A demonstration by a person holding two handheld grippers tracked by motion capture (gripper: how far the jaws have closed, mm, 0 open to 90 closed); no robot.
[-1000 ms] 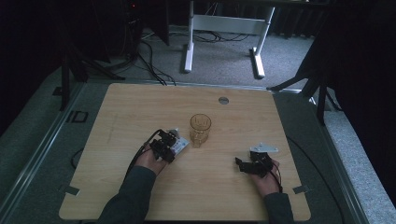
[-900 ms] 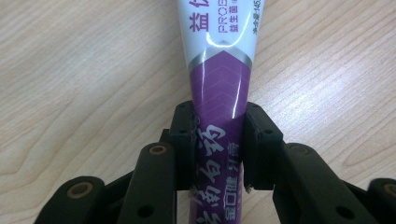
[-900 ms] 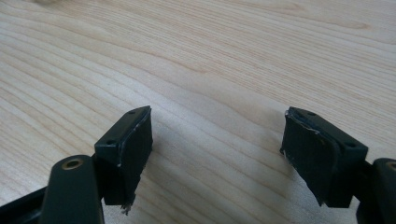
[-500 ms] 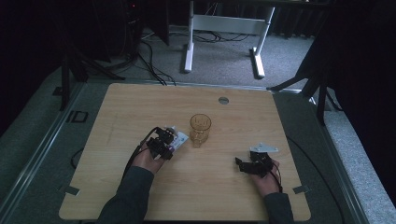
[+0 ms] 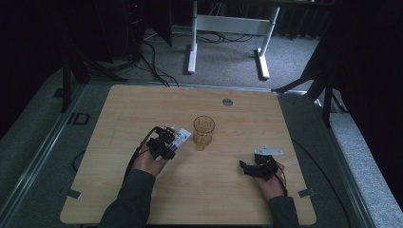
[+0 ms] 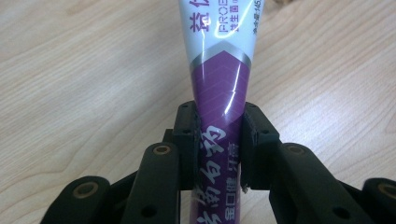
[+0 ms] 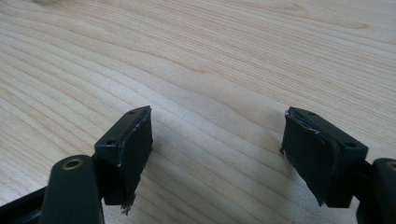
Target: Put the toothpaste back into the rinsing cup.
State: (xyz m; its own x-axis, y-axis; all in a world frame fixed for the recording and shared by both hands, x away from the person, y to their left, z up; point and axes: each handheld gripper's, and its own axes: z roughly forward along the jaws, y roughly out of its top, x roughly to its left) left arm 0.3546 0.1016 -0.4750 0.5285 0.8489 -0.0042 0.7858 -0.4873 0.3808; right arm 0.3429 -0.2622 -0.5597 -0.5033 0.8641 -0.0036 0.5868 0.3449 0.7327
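Seen from the high view, a person seated at a light wooden table (image 5: 119,118) holds a two-jaw gripper in each hand. The left gripper (image 5: 172,141) carries a white and purple toothpaste tube (image 5: 181,138), its far end just beside an amber ribbed drinking glass (image 5: 204,132) that stands upright near the table's middle. The right gripper (image 5: 247,167) rests well apart from both, toward the near right of the table, a grey three-cornered plate (image 5: 269,151) on its top. A small round metal grommet (image 5: 227,101) sits in the tabletop behind the glass (beyond the table's far edge, a white desk frame (image 5: 228,26) stands on grey carpet).

In the left gripper view, the left gripper (image 6: 219,140) has just been closing its jaws, and they now clamp the toothpaste tube (image 6: 223,74) across its purple lower section; the pads press in on both sides and the white printed part runs on ahead of them above the bare wood.

In the right gripper view, the right gripper (image 7: 217,144) has its jaws standing wide apart with nothing between them, only wood grain of the table (image 7: 224,56) below.
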